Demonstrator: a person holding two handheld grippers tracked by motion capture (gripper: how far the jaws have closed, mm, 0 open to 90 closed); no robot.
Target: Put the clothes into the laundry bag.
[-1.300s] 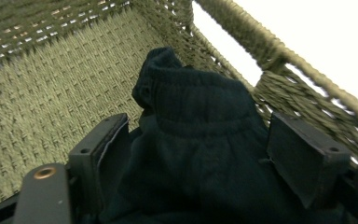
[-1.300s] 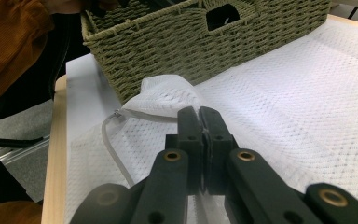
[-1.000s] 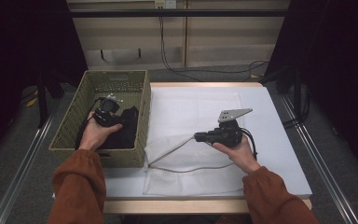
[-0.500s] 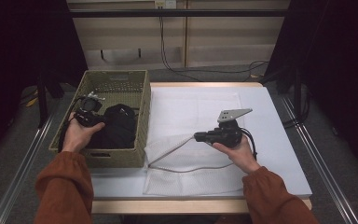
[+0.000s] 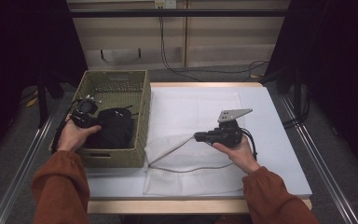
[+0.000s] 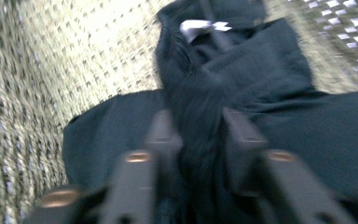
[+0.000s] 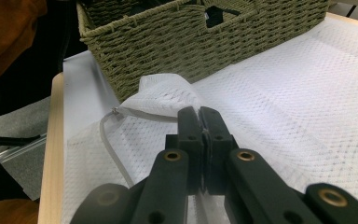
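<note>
A black garment (image 5: 116, 130) lies bunched in the woven olive basket (image 5: 140, 100). My left gripper (image 5: 93, 122) is inside the basket at the garment's left side. In the left gripper view its jaws have just been opening and my left gripper (image 6: 199, 123) stands apart, with a fold of the black garment (image 6: 270, 79) between the fingers; the picture is blurred. My right gripper (image 5: 196, 136) is shut on the raised edge of the white mesh bag (image 5: 191, 163), by its zipper opening. In the right gripper view my right gripper (image 7: 200, 114) pinches the mesh bag (image 7: 307, 93) close to the basket (image 7: 168, 42).
The basket stands at the left end of the pale table top (image 5: 275, 140), and the mesh bag is spread flat to its right. A white label (image 6: 200, 25) shows on the garment. Dark floor and metal rails flank the table.
My left hand has moved left inside the basket, from above the garment to its left side. The right hand and the mesh bag have stayed where they were.
</note>
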